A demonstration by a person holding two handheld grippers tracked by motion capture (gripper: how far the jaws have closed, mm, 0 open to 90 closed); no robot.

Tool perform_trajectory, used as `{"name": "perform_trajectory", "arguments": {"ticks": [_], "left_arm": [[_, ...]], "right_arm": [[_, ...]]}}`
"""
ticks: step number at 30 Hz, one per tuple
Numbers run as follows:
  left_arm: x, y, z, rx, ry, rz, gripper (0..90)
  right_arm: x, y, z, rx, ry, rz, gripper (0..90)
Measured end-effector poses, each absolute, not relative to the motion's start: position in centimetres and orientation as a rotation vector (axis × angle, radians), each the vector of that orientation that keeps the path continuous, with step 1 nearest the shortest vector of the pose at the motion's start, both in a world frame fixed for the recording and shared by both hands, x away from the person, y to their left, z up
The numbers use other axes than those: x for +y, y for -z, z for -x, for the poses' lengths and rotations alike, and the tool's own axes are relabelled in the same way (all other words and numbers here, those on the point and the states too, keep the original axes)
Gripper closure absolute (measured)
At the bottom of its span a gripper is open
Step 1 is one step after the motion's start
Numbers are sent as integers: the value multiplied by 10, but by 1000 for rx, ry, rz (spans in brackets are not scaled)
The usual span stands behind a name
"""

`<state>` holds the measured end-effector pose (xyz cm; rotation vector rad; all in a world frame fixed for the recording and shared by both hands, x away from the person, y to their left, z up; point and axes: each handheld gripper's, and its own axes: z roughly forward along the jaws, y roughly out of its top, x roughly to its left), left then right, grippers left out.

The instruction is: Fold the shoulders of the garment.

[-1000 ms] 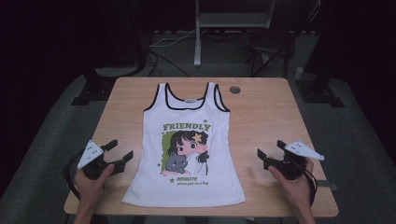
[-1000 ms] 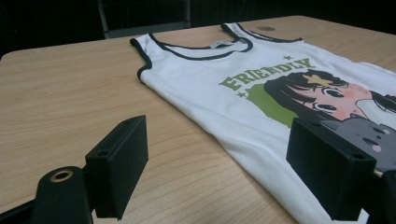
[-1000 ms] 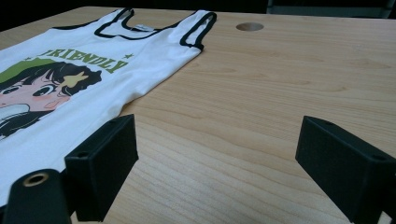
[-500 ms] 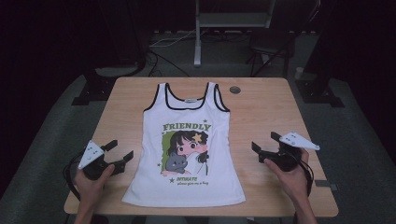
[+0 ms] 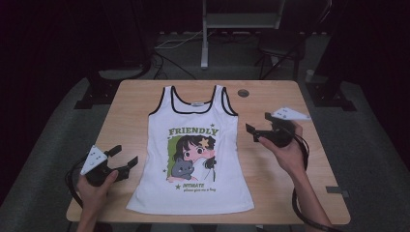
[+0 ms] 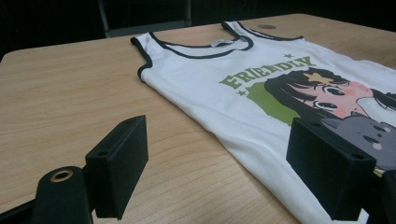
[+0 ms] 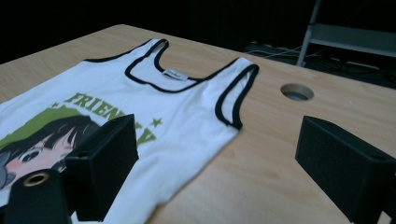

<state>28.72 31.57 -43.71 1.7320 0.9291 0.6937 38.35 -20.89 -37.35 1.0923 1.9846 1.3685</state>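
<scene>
White printed cotton tank top [image 5: 193,150] flat, frame centre, on wooden table [image 5: 130,111]. Right gripper [image 5: 258,129] right of centre, jaws wide, empty: approach low, pinch armhole edge. Left gripper [image 5: 125,158] lower left, jaws wide, empty: take hem side.

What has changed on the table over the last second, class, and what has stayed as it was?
The right gripper has moved forward along the table's right side and inward toward the tank top, from near the bottom hem level to beside the armhole, jaws open, holding nothing. The left gripper stayed by the lower left hem, open. The tank top lies flat and unmoved on the table.
</scene>
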Motion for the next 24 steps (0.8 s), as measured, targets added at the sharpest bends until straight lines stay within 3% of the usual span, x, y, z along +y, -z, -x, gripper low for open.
{"name": "perform_trajectory", "arguments": {"ticks": [24], "left_arm": [[314,437,-287,923,-690,-1744,207]], "right_arm": [[-157,376,-536,2073,-1223,-1194,151]]}}
